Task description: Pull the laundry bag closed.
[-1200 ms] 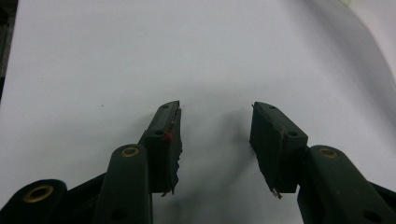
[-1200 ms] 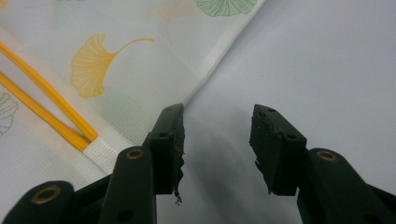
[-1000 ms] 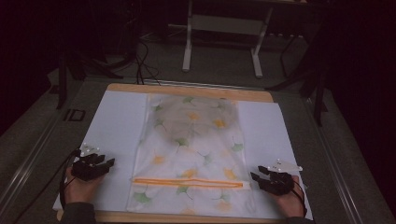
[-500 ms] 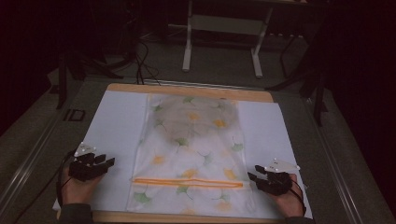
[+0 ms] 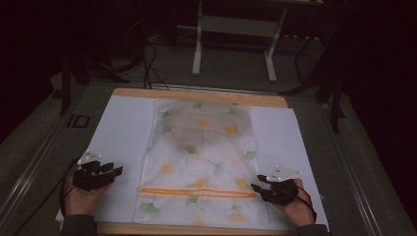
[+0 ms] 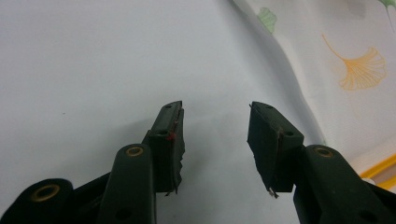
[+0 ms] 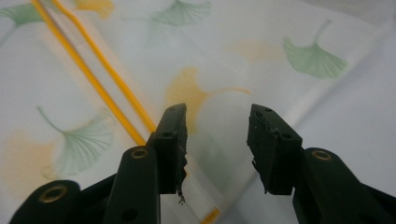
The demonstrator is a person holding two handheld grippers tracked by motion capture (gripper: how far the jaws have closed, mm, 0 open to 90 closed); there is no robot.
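A leaf-printed cloth [image 5: 201, 162] lies flat mid-tabletop on a white sheet [image 5: 123, 132]. The left tongs [image 5: 114, 170] stand open, empty, over the sheet left of the cloth; the right tongs [image 5: 255, 187] gape, gripping nothing, over the cloth's near right edge

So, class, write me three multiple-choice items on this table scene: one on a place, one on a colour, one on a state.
1. Where does the leaf-print cloth lie?
A. On the white sheet
B. On the floor
C. Over a chair

2. What colour are the cloth's two stripes?
A. Blue
B. Orange
C. Black

3. How do the left gripper jaws stand?
A. Shut on the cloth
B. Shut on nothing
C. Open, nothing between them

Key: 1 A, the cloth is spread flat on the sheet; 2 B, both lines show orange; 3 C, the left gripper view shows a gap with bare sheet behind.
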